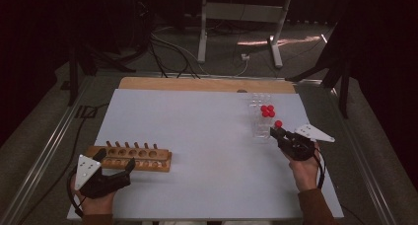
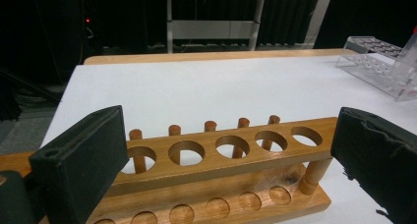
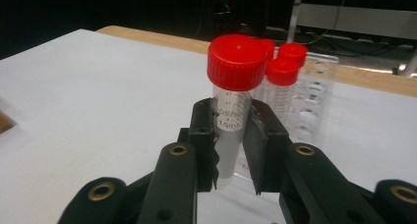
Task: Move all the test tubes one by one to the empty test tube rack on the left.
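A wooden tube rack [image 1: 132,157] [image 2: 216,170] with a row of empty holes lies at the table's front left. My left gripper [image 1: 116,169] [image 2: 226,150] stands open, its jaws spread on either side of the rack. At the right, my right gripper [image 1: 275,131] [image 3: 231,135] is shut on a clear red-capped tube [image 1: 278,124] [image 3: 233,111], held upright just in front of a clear plastic rack [image 1: 261,117] [image 3: 310,106]. That rack holds three other red-capped tubes [image 1: 267,110] [image 3: 287,62].
The white table top [image 1: 207,151] has a wooden strip along its far edge. Beyond it are a metal desk frame [image 1: 241,18] and cables on the floor. The clear rack also appears at the far right in the left gripper view [image 2: 378,62].
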A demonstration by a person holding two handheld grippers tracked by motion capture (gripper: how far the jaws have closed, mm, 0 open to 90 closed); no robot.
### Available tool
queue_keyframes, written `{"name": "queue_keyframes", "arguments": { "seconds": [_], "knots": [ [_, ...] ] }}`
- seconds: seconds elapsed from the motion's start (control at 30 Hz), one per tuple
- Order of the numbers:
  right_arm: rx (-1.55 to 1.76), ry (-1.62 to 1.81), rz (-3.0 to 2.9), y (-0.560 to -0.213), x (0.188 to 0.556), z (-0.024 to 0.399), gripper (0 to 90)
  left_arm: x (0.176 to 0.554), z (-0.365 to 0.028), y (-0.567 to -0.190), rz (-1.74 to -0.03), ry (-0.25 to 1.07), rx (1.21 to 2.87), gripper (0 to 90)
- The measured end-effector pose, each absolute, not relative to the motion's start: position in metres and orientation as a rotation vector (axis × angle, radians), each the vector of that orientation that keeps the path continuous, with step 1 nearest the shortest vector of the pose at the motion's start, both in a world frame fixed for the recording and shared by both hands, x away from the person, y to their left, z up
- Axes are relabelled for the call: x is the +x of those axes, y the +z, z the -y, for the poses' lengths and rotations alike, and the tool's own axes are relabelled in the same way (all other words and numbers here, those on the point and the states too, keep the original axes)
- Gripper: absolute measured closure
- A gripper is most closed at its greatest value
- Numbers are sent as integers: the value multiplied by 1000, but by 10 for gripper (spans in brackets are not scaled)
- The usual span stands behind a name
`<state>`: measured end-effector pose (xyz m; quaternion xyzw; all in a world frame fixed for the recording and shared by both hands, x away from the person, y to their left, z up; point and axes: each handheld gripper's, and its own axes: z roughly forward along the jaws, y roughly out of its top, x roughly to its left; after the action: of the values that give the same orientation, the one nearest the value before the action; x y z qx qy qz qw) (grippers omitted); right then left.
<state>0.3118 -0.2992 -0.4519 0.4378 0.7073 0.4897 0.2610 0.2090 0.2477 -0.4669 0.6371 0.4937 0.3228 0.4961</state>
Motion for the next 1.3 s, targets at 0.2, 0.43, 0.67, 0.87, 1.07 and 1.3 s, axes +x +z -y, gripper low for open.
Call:
{"name": "queue_keyframes", "arguments": {
  "seconds": [0.2,0.43,0.67,0.87,1.07,1.3],
  "knots": [
    [1178,1344,-1939,-456,308,294,745,209,-247,-466,-1179,756,1550,14],
    [1125,1374,-2004,-457,306,277,745,211,-232,-457,-1127,692,1584,14],
    [1058,1395,-2058,-454,301,259,745,217,-206,-442,-1052,697,1618,43],
    [1025,1402,-2094,-453,299,249,745,231,-178,-434,-996,643,1640,46],
    [981,1424,-2139,-450,296,239,745,244,-138,-433,-940,590,1676,58],
    [933,1433,-2181,-447,291,227,745,258,-88,-425,-847,511,1736,65]
  ]
}}
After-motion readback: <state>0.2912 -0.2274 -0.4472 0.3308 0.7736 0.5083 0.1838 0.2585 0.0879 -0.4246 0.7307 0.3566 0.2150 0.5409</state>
